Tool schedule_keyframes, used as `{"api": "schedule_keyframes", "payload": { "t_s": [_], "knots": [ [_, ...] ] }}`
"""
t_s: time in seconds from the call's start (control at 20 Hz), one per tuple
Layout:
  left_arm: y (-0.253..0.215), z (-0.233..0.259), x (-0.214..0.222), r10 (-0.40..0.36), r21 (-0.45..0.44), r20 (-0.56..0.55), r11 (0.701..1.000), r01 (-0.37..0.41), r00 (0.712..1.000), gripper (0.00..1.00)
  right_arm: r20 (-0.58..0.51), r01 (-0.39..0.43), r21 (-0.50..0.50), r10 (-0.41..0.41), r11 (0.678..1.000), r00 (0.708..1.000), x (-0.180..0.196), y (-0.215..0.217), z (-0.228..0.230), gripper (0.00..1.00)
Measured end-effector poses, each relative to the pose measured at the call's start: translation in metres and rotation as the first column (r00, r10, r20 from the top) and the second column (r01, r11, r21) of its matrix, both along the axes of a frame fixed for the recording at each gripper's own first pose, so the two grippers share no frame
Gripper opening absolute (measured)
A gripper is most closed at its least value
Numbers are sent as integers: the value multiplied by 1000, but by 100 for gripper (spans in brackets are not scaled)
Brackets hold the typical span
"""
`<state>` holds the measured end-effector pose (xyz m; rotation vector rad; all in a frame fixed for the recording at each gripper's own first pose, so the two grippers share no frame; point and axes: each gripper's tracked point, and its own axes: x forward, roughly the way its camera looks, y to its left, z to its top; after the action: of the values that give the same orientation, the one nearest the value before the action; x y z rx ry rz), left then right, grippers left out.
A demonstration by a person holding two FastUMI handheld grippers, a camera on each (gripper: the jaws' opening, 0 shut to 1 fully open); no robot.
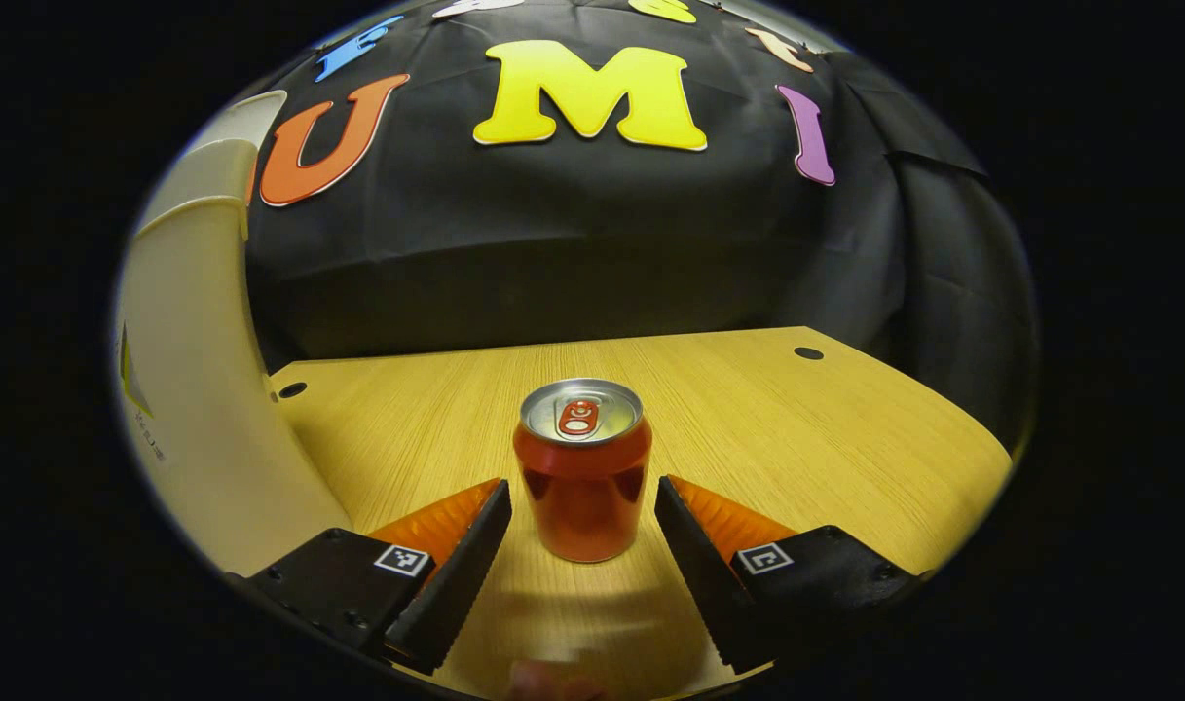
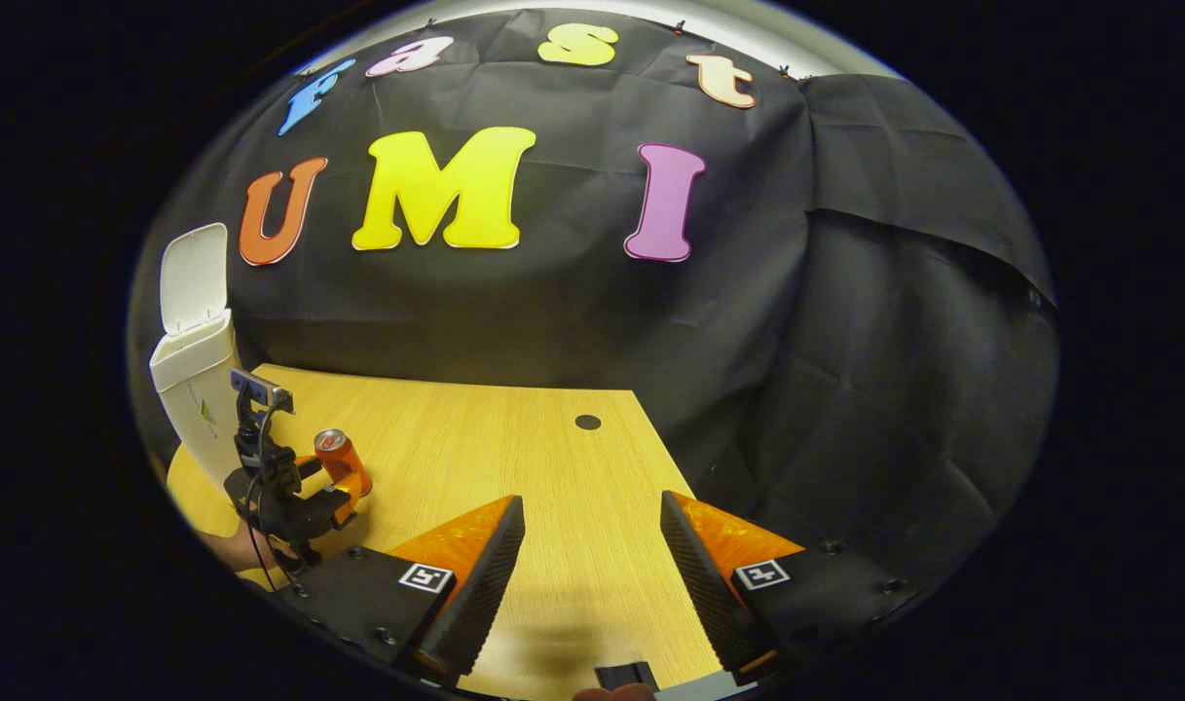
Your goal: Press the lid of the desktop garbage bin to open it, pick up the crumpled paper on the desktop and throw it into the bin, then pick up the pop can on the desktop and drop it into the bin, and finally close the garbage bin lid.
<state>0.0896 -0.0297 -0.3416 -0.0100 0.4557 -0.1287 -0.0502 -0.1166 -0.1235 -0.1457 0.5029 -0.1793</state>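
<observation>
Left gripper view, bin point(image 1: 203, 389) cropped — can point(image 1: 582, 467) whole

Straight ahead of the left gripper point(image 1: 584, 521), between its parted fingers with a gap on either side, pop can point(image 1: 582, 467) upright on the desktop point(image 1: 796, 428). Off to that gripper's left, close by, the garbage bin point(image 1: 198, 389), also on the desktop. Ahead of the right gripper point(image 2: 592, 545), bare desktop point(image 2: 553, 467) between the spread fingers. Far to its left, the left gripper point(image 2: 334, 501) around the pop can point(image 2: 337, 456); beyond them, garbage bin point(image 2: 198, 389) with lid point(image 2: 193, 277) raised upright.
</observation>
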Motion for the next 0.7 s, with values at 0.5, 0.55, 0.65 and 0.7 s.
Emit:
{"api": "schedule_keyframes", "payload": {
  "t_s": [0.5,0.55,0.65,0.7],
  "knots": [
    [-4,-8,20,7,16,-41,1000,-6,999,86,-14,-25,-17,25,1000,1000,8,0,2,89],
    [-3,-4,21,9,17,-33,1000,-9,999,86,-16,-28,-1,28,1000,999,8,2,1,89],
    [-3,10,19,6,7,-7,1000,-6,1000,85,-11,-34,8,34,999,999,7,6,1,89],
    [-3,19,19,5,2,5,1000,-5,1000,85,-6,-39,9,39,999,999,8,9,2,88]
  ]
}}
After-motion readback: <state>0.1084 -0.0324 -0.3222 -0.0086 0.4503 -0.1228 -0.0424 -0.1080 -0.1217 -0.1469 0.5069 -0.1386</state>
